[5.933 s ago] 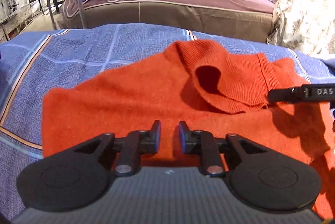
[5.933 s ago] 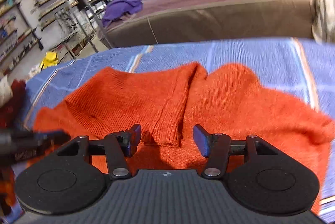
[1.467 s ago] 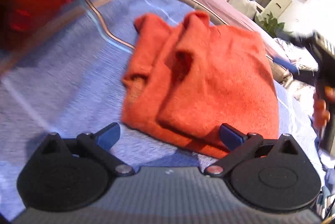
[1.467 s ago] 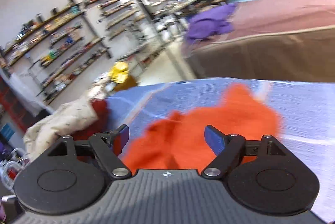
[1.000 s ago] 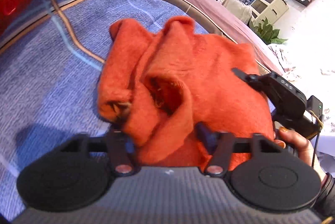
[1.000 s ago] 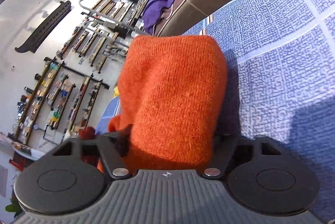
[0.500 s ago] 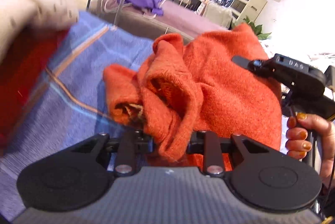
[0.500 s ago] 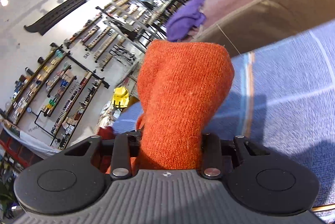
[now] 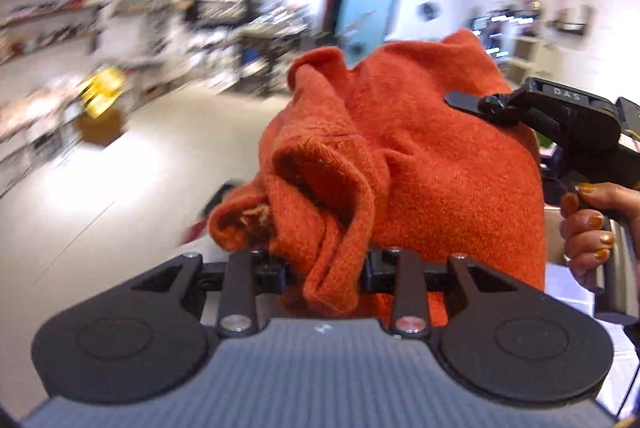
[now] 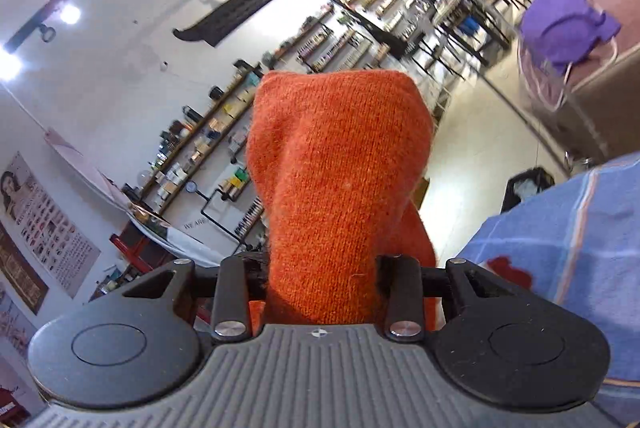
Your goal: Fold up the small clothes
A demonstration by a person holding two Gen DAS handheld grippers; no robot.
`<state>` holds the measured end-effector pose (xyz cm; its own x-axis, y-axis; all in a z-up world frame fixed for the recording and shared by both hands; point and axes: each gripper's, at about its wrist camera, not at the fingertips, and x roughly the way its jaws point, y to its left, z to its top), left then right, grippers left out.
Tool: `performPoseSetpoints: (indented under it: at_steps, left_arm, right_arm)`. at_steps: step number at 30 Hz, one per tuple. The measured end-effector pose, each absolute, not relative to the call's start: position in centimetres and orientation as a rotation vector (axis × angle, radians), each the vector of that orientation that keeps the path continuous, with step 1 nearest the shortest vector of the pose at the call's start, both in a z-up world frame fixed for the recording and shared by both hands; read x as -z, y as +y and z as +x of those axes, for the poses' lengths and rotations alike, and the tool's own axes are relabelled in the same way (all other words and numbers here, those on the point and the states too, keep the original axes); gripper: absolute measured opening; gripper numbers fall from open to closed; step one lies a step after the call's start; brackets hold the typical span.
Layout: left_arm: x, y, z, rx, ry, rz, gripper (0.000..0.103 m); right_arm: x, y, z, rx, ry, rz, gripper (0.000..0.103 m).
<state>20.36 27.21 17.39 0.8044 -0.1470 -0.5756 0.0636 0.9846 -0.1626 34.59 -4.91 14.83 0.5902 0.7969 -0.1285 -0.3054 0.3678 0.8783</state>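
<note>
A folded orange knit sweater (image 9: 432, 155) hangs in the air, held by both grippers. My left gripper (image 9: 325, 274) is shut on its bunched folded edge. My right gripper (image 10: 320, 278) is shut on another part of the sweater (image 10: 340, 179), which stands up in front of that camera. In the left wrist view the right gripper (image 9: 560, 115) shows at the right, gripping the sweater's far side, with the person's hand (image 9: 592, 228) below it.
The blue patterned bedspread (image 10: 568, 248) lies low at the right of the right wrist view, with a red item (image 10: 510, 270) on it. Shelves (image 10: 280, 83), a purple garment (image 10: 564, 19) on a brown bed, and bare floor (image 9: 120, 163) lie beyond.
Both grippers have lifted the folded sweater off the bedspread and swung it away to the left; the bed has left the left wrist view and the room floor now shows behind it.
</note>
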Motion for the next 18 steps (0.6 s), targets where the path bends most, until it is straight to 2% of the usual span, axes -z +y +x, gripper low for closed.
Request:
performPoseSetpoints:
  at_steps: [3,4,5,6,8,9,10,11,15,18]
  left_arm:
    - [-13.7,30.7,21.5,0.038,0.723,-0.172,0.033]
    - [-12.3,31.9,21.7,0.023,0.751,-0.209,0.036]
    - [-11.1,32.9,21.8,0.021,0.76,-0.243,0.045]
    - [-10.2,34.1,21.4,0.024,0.751,-0.285,0.05]
    - [-9.3,35.0,21.0,0.024,0.733,-0.323,0.073]
    - [-9.3,35.2,20.8,0.02,0.727,-0.308,0.08]
    - [-9.3,35.3,20.7,0.0,0.727,-0.287,0.094]
    - [-9.4,35.5,20.6,-0.025,0.732,-0.275,0.103]
    - [-10.4,36.8,19.4,-0.09,0.738,-0.272,0.103]
    - [-13.6,34.5,19.0,-0.146,0.757,-0.101,0.103]
  right_arm:
    - [-10.6,-0.6,36.4,-0.687,0.746,0.933,0.062]
    - [-9.1,0.3,37.0,-0.658,0.784,0.904,0.062]
    - [-7.8,0.8,37.5,-0.617,0.8,0.861,0.063]
    - [-6.6,1.0,37.8,-0.592,0.809,0.827,0.068]
    - [-4.9,0.7,38.5,-0.584,0.806,0.823,0.081]
    - [-4.5,0.1,38.4,-0.574,0.791,0.828,0.096]
    - [-4.5,0.0,38.6,-0.574,0.79,0.818,0.103]
    - [-4.9,0.0,38.6,-0.587,0.794,0.801,0.103]
    - [-7.7,-0.4,37.4,-0.574,0.793,0.71,0.103]
    - [-9.6,-0.8,36.9,-0.586,0.789,0.575,0.103]
